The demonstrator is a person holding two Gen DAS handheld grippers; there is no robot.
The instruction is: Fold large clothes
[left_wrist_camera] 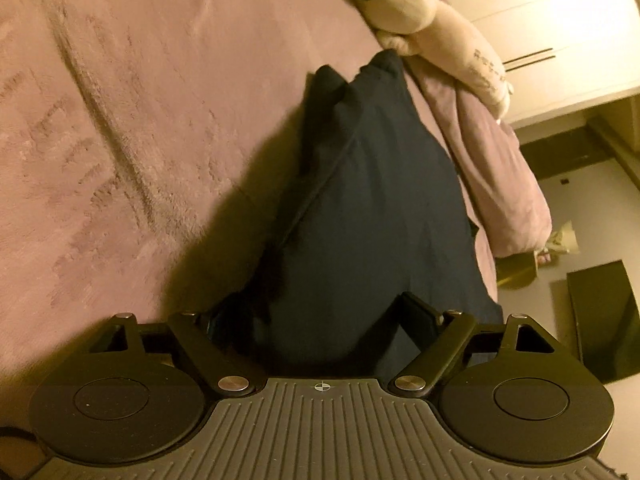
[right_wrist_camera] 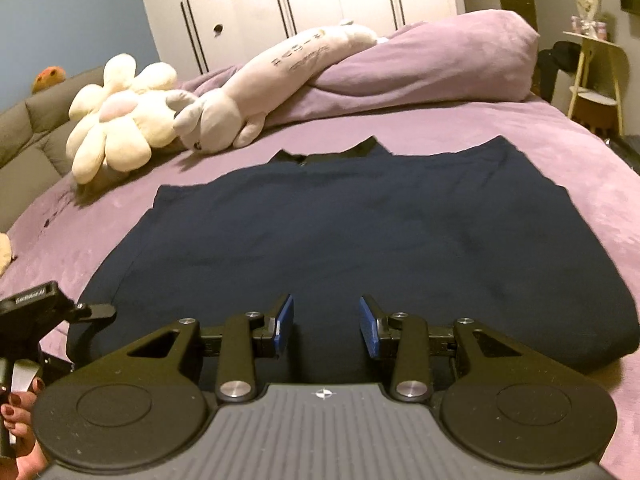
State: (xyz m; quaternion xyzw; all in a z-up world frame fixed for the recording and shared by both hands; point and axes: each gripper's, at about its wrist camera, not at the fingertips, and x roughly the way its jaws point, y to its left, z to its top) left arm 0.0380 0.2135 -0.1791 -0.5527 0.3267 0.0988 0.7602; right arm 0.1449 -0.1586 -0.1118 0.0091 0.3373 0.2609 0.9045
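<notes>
- Right black two-finger gripper w/ blue pads: spread apart, hovering over near hem of dark navy collared shirt.
- Shirt flat on purple fuzzy bedspread, collar at far side.
- Left black gripper: fingers wide, shirt fabric bunched between; actual pinch can't tell.
- Long grey plush toy beyond collar, beside cream flower-shaped plush.

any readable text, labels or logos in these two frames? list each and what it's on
Dark printed characters on the long plush toy: too blurred to read.
Small pale lettering on the left gripper body, seen from the right wrist: too small to read.
No text on the navy shirt.
</notes>
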